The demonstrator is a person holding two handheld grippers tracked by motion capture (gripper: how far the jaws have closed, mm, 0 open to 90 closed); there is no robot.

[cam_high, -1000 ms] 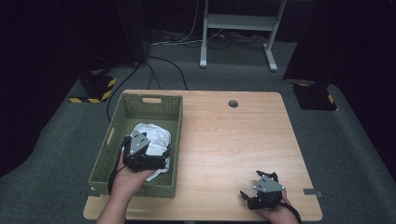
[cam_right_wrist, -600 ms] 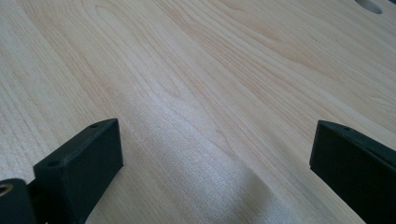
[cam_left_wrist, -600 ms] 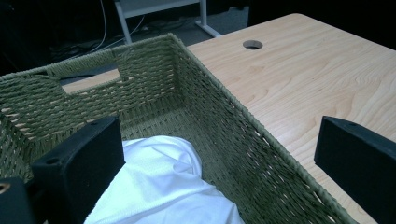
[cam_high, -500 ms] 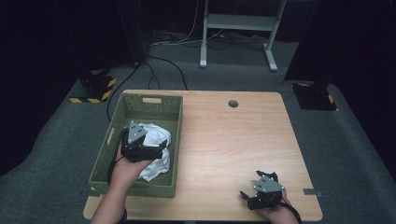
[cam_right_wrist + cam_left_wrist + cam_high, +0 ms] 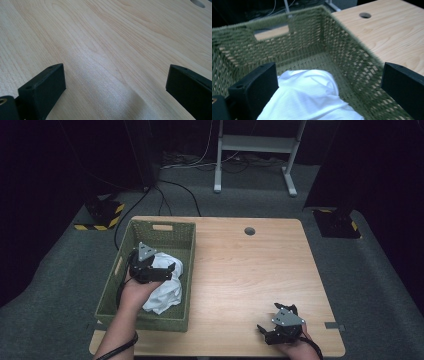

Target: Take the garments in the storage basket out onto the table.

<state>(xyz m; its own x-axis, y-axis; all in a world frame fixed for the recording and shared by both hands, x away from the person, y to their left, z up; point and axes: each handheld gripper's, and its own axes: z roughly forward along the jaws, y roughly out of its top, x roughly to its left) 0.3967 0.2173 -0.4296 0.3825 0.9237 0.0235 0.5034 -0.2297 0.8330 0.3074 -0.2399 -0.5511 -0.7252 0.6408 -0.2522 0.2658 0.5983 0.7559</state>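
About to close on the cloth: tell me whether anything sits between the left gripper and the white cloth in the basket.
Nothing visible does. The left gripper hangs open inside the green basket, directly over the white cloth.

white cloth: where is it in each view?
High view: crumpled white cloth in the green woven basket, left of centre.
Left gripper view: bottom centre, between the open jaws.
Right gripper view: bare table.
Shared landmark: round hole in the wooden table.
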